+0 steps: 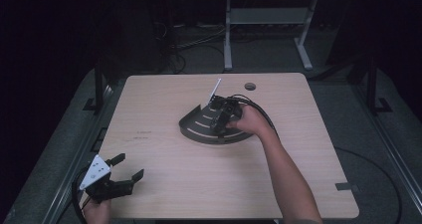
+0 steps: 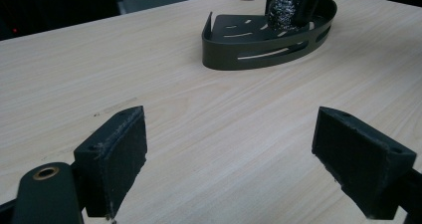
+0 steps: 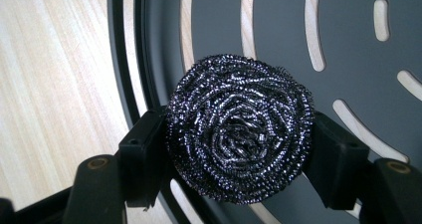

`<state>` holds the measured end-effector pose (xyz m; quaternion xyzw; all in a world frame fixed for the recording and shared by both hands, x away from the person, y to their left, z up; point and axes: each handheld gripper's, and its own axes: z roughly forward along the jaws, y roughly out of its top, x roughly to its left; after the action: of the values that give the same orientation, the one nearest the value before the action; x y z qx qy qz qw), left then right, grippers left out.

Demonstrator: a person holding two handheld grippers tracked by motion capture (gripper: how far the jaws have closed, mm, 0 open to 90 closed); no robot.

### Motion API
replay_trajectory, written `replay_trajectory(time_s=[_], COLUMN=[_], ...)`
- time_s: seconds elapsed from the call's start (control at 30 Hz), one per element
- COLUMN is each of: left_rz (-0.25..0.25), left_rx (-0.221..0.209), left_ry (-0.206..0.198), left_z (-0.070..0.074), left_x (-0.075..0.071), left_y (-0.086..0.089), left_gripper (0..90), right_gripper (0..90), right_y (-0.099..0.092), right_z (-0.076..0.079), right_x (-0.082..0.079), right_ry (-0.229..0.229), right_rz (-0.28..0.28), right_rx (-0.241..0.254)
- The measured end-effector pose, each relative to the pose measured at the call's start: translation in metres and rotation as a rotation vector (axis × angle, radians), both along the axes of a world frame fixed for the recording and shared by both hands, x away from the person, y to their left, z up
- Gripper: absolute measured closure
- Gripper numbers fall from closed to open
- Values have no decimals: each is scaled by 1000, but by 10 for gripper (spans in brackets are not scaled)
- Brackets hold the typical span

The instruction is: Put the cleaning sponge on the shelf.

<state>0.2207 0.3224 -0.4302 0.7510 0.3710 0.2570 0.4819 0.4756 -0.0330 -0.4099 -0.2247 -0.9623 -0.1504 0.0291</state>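
A round steel-wool scourer (image 3: 239,119) sits between the pads of my right gripper (image 3: 239,152), which is shut on it. It hangs just over the slotted floor of a dark quarter-round tray (image 3: 348,59). In the high view the tray (image 1: 196,133) lies at the table's middle, and the right gripper (image 1: 219,125) points down into it. From the left gripper view the scourer (image 2: 279,16) is seen inside the tray (image 2: 259,52), far ahead. My left gripper (image 1: 131,165) rests at the table's near left corner, open, with nothing between its pads (image 2: 117,159).
A white card (image 1: 215,90) stands tilted at the tray's far corner. A round cable hole (image 1: 250,86) sits near the table's far edge. Bare light wood (image 1: 164,184) stretches between the left gripper and the tray. Table legs and cables lie on the floor beyond.
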Motion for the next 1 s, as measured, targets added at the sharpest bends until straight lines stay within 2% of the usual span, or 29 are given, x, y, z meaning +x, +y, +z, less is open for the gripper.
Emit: replay_trajectory(time_s=[0.27, 0.53, 0.73, 1.0], left_rz=[-4, -3, -1, -3], left_rx=[2, 5, 6, 9], left_ry=[-1, -4, -2, 2], left_z=[0, 0, 0, 0], left_x=[0, 0, 0, 1], left_y=[-1, -1, -1, -1], left_gripper=[135, 135, 135, 135], right_gripper=[318, 317, 316, 311], right_y=[2, 3, 2, -2], right_z=[-7, -14, -21, -24], right_x=[4, 7, 9, 10], right_ry=[-11, -1, 11, 8], right_rz=[-16, -30, -49, -58], right_rx=[-9, -12, 5, -10])
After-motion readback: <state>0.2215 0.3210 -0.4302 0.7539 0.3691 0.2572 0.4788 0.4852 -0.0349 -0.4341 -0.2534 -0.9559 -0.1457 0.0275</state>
